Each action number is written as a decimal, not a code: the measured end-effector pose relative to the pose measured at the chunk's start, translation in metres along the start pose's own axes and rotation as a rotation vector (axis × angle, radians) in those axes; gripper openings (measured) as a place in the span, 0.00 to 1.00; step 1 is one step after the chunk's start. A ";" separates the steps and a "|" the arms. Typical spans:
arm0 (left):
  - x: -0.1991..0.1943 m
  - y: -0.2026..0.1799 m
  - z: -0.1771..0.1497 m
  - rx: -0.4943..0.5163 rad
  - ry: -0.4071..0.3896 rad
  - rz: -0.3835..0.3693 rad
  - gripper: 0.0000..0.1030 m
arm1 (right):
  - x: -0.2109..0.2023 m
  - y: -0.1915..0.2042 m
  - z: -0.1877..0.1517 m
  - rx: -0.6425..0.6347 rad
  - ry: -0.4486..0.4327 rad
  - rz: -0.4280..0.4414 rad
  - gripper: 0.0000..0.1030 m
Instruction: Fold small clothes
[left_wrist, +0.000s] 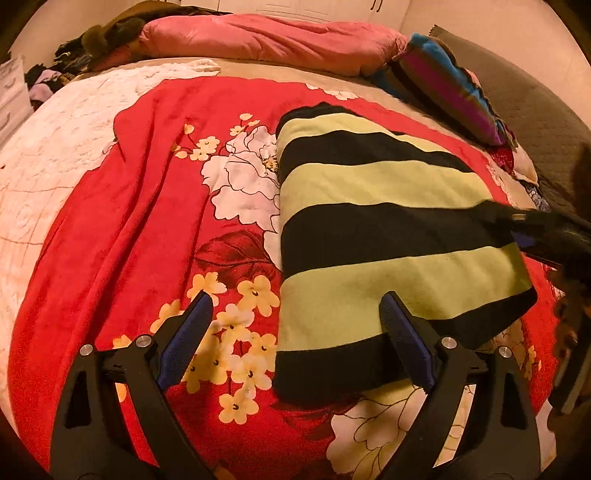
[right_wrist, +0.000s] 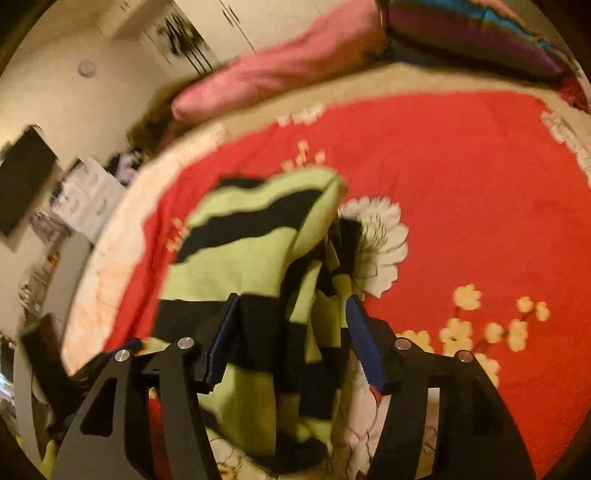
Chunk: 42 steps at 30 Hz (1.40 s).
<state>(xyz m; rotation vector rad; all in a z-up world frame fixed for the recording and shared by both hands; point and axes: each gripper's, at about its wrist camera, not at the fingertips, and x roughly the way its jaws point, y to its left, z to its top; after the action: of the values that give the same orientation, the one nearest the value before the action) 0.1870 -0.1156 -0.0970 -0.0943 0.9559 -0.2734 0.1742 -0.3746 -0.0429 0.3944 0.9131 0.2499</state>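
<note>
Red floral blanket (left_wrist: 110, 221) is covering the bed, and the green-and-black striped sweater (left_wrist: 369, 229) is lying on it, already folded narrow. Left tongs (left_wrist: 295, 332) are hanging wide apart, empty, over its near edge. Right tongs (right_wrist: 288, 332) are straddling bunched sweater cloth without pinching; final folding is probably remaining.
</note>
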 end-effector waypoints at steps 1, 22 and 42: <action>0.001 0.000 0.001 -0.003 0.003 -0.002 0.83 | -0.011 0.002 -0.004 -0.027 -0.026 -0.009 0.56; 0.009 0.002 0.003 -0.023 0.008 -0.023 0.85 | 0.021 -0.009 -0.021 -0.020 0.069 -0.019 0.64; 0.039 0.014 0.021 -0.139 0.025 -0.214 0.87 | 0.088 -0.042 0.017 0.068 0.230 0.205 0.91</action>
<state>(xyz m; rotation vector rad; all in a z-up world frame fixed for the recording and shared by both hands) 0.2278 -0.1138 -0.1191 -0.3223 0.9900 -0.4056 0.2413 -0.3830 -0.1148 0.5311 1.1104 0.4604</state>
